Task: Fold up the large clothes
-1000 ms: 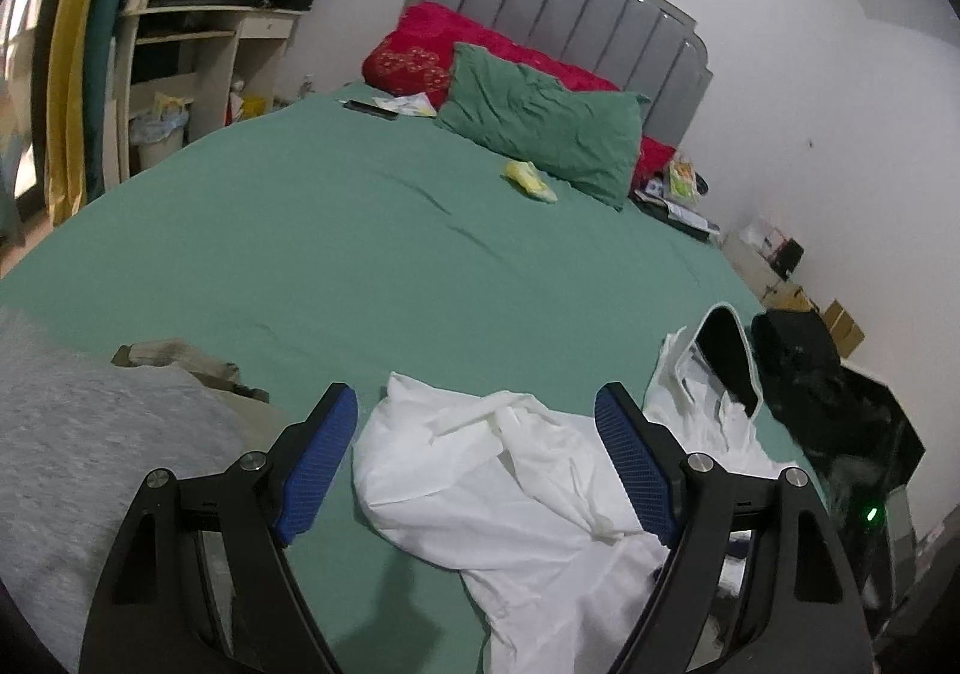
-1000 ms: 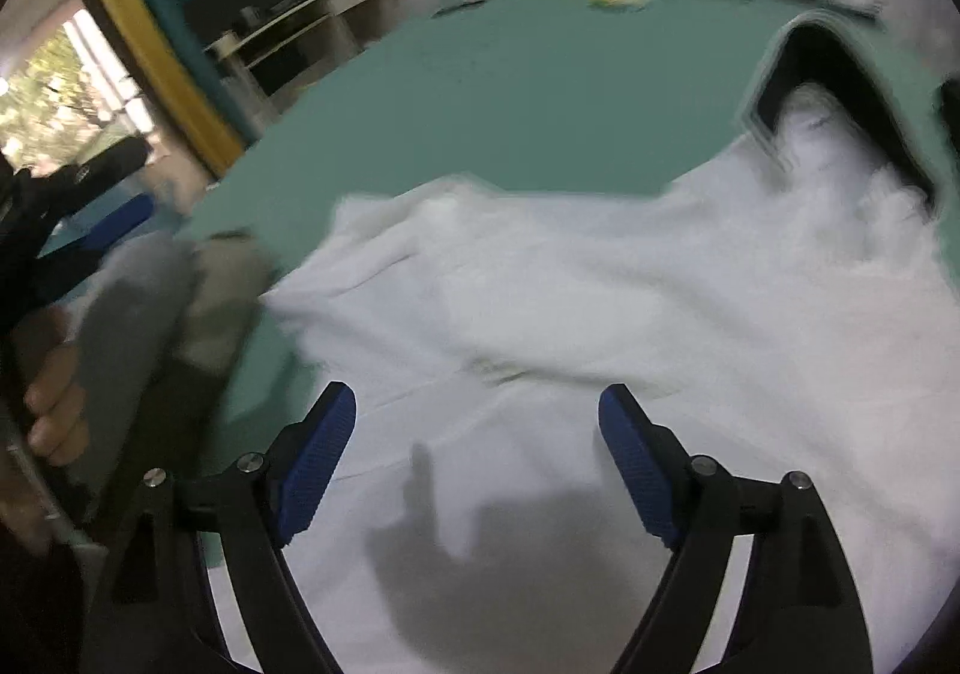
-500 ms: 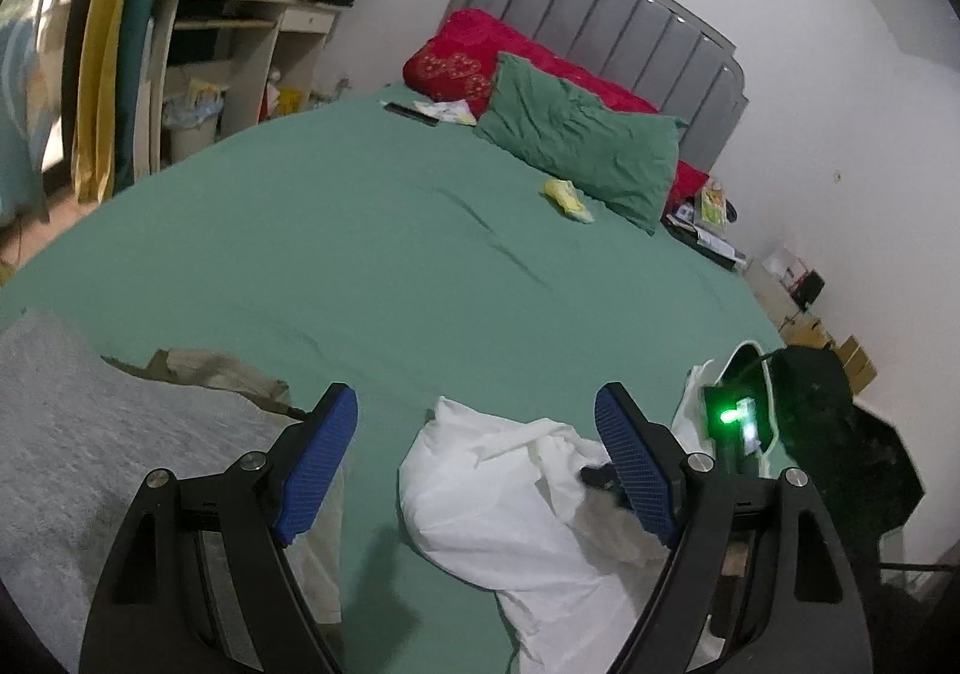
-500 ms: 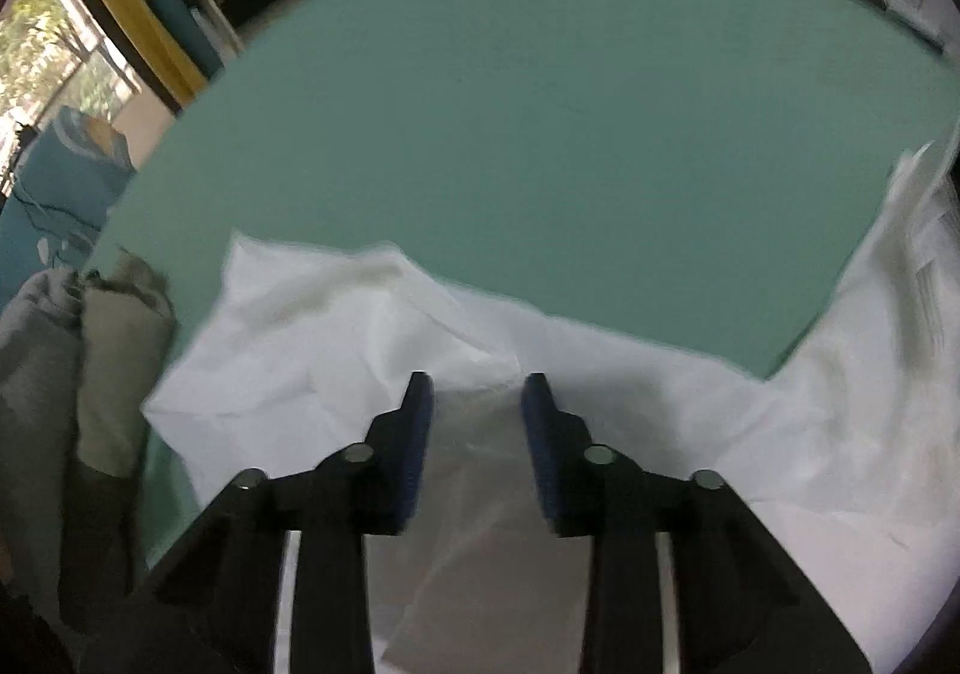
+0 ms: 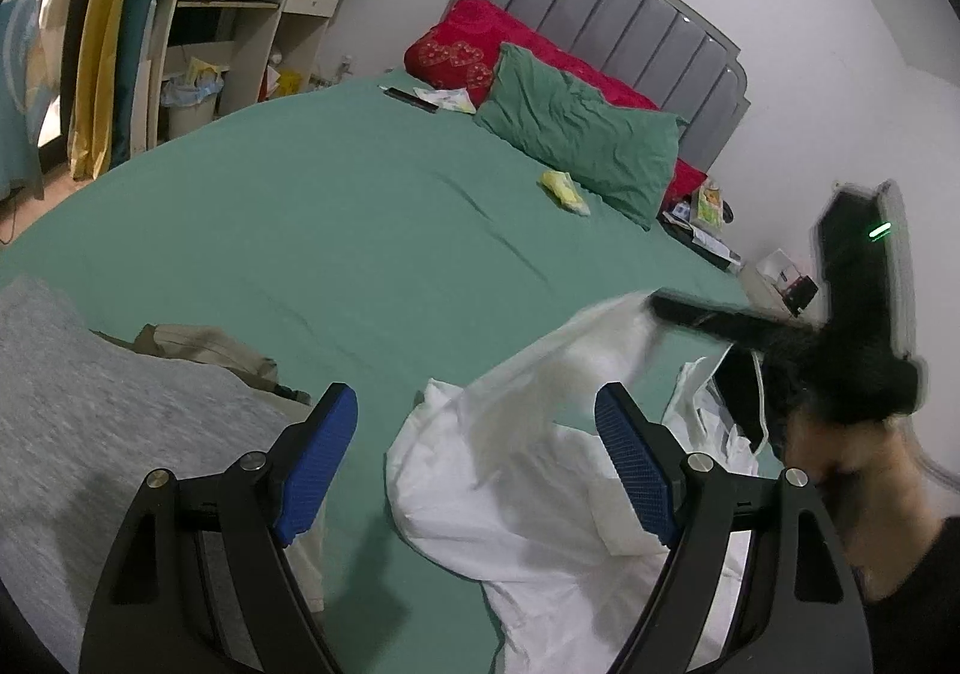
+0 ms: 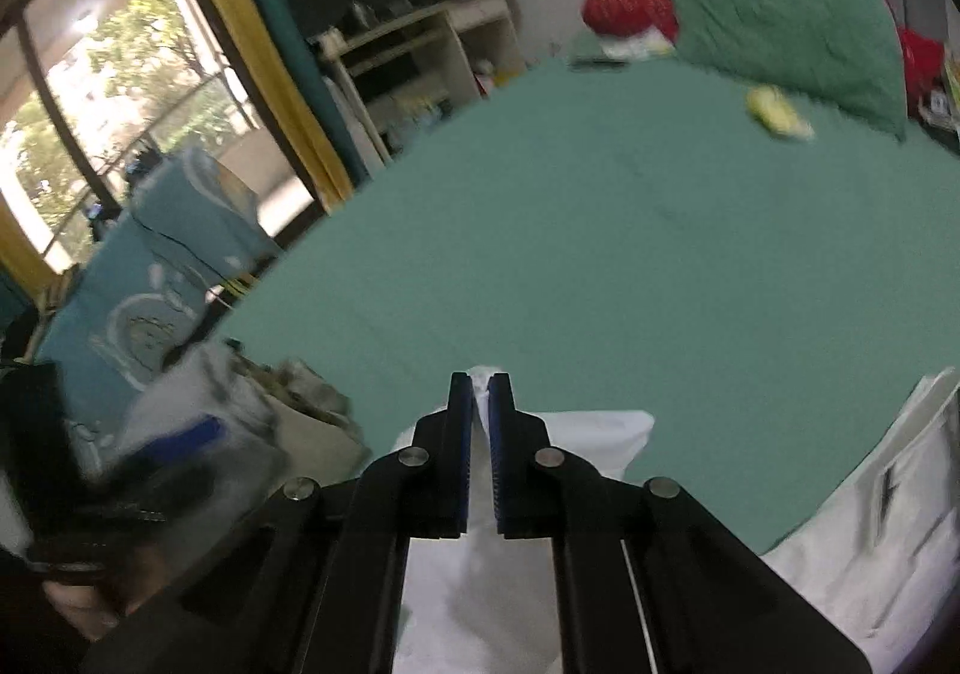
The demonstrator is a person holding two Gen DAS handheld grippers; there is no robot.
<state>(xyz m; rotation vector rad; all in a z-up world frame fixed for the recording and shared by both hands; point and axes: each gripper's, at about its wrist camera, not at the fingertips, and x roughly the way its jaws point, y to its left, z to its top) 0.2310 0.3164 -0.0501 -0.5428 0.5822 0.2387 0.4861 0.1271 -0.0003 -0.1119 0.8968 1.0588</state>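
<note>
My right gripper (image 6: 478,387) now lifts the white garment (image 5: 540,470).
Its jaws, closed a second ago, pinch a fold, probably an edge; my left gripper (image 5: 474,464) hangs wide open, empty, over the heap at the bed's (image 5: 336,230) six o'clock.

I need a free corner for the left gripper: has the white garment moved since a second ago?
Yes. The right gripper, shut on the white garment, has lifted one edge off the green sheet, toward the green pillow; the rest stays heaped.
</note>
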